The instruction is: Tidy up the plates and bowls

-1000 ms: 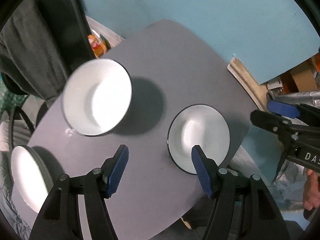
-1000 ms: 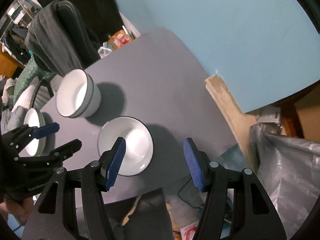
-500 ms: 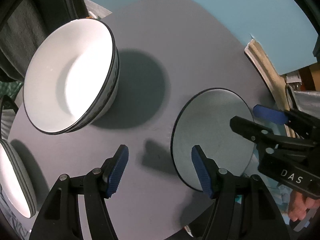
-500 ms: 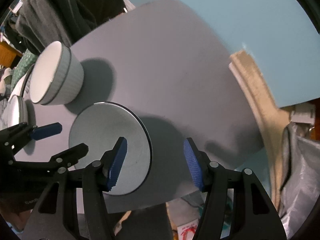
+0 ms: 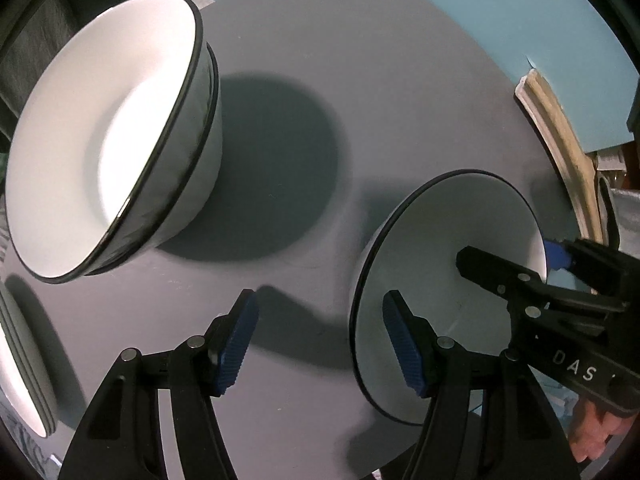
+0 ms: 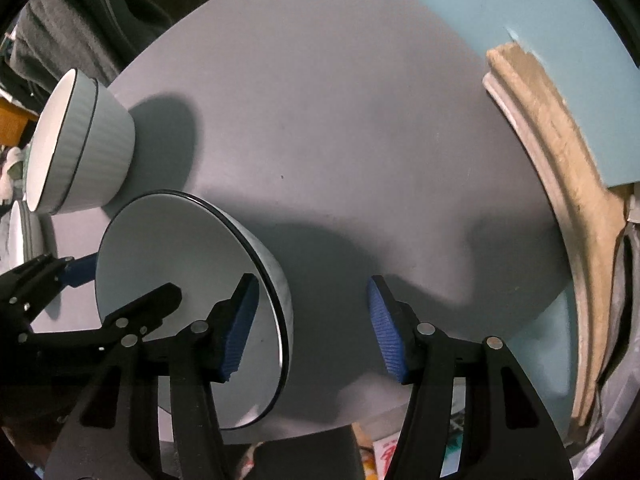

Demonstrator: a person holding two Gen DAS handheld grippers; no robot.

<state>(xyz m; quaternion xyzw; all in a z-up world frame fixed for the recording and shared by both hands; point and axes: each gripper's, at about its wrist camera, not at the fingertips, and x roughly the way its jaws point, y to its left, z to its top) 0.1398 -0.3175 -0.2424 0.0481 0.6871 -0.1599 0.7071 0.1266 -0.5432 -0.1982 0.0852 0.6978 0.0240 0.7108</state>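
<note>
A small white bowl with a black rim (image 5: 452,264) (image 6: 172,264) sits near the front edge of the grey table (image 5: 360,92). My left gripper (image 5: 320,344) is open, its right finger over the bowl's left rim. My right gripper (image 6: 310,328) is open and straddles the bowl's right rim, left finger inside. A stack of larger ribbed white bowls (image 5: 108,140) (image 6: 76,144) stands to the left. Stacked white plates (image 5: 20,368) lie at the far left edge.
A light blue wall (image 6: 520,0) rises behind the table. A beige foam strip (image 6: 560,184) runs along the table's right side. A dark chair with a grey cloth (image 6: 64,24) stands at the back left. Clutter (image 6: 384,456) lies below the front edge.
Both grippers have moved down and closer to the table. The small bowl and the stacked bowls now look much larger. Both grippers have stayed open.
</note>
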